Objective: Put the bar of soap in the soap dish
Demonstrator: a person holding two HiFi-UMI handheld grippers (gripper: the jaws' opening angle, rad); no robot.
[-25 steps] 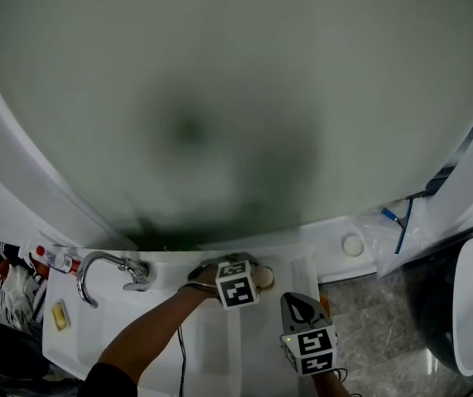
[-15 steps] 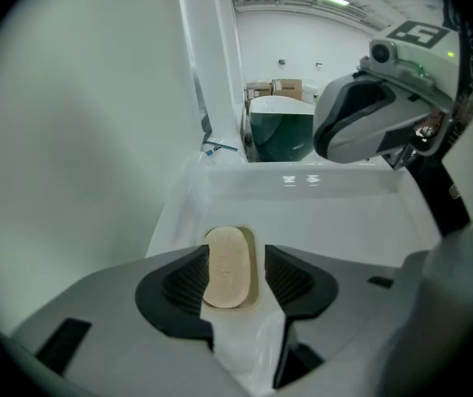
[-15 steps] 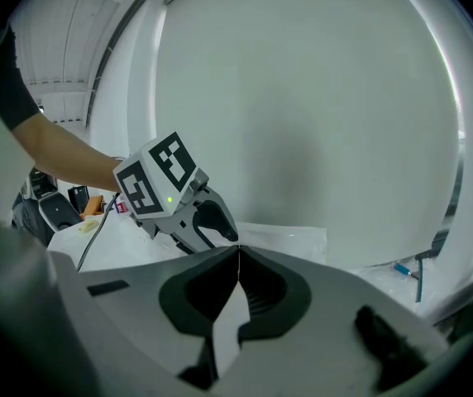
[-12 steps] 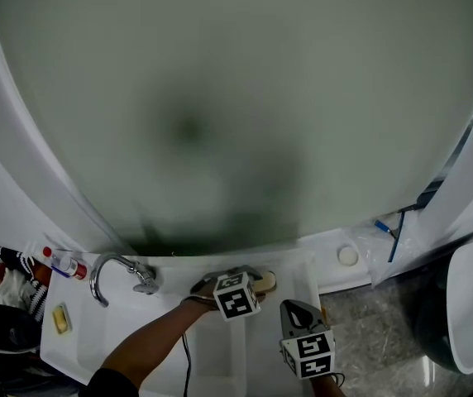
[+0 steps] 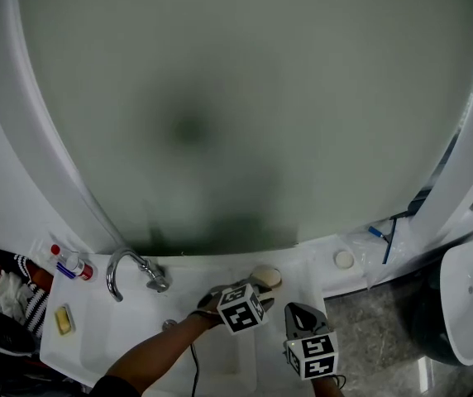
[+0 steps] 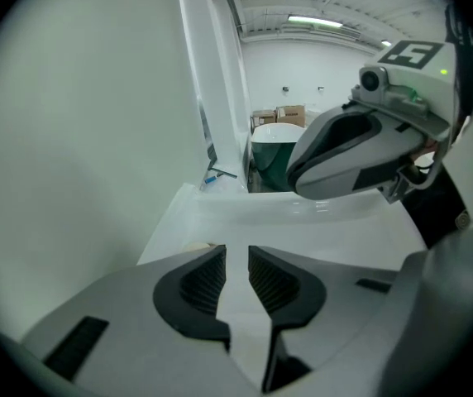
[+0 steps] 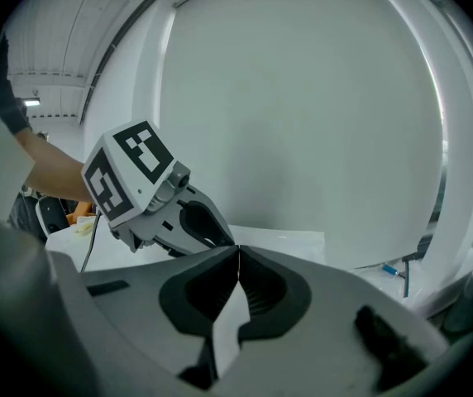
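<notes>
Head view: the bar of soap (image 5: 266, 276) is seen lying in the soap dish (image 5: 277, 285) at the back of the white bench (image 5: 129, 317), against the wall. Soap and dish are hardly told apart. The left gripper (image 5: 251, 289) is held just beside it, jaws narrow and closing, nothing between. Bare bench is seen toward the faucet (image 5: 133, 270); the bench edge is near on the right. The right gripper (image 7: 238, 255) jaws are pressed together, empty.

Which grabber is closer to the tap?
Left. The left gripper, jaws closing, nothing between them, is right of the tap in the head view; the right gripper sits farther right and lower.
</notes>
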